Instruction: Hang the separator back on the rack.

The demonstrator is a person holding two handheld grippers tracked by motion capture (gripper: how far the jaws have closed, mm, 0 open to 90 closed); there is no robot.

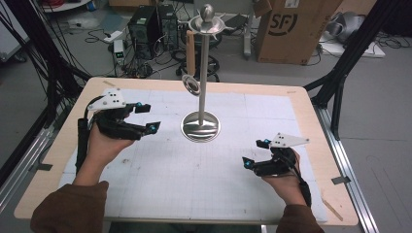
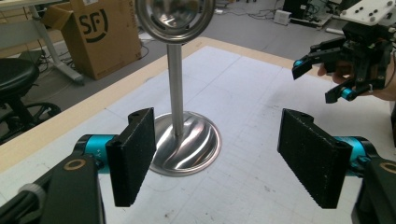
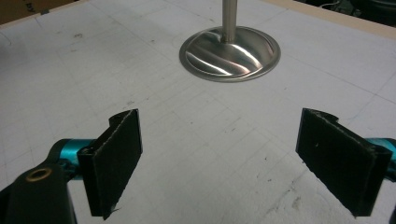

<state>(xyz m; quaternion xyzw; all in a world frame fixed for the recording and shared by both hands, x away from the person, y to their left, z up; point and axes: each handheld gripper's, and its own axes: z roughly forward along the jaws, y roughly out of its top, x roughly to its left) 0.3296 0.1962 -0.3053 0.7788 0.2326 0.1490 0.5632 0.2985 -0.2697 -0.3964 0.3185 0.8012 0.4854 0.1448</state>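
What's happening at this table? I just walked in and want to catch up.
A person holds a two-jaw gripper in each hand over a white gridded mat. Both the left gripper and the right gripper are open and hold nothing. Between them stands a metal stand, a round base with a tall pole, untouched. Both grippers point toward it.

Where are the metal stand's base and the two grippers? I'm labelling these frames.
stand base (image 1: 200,127), high view, on its round foot.
left gripper (image 1: 148,118), high view, midway between its fingertips.
right gripper (image 1: 253,153), high view, midway between its fingertips.
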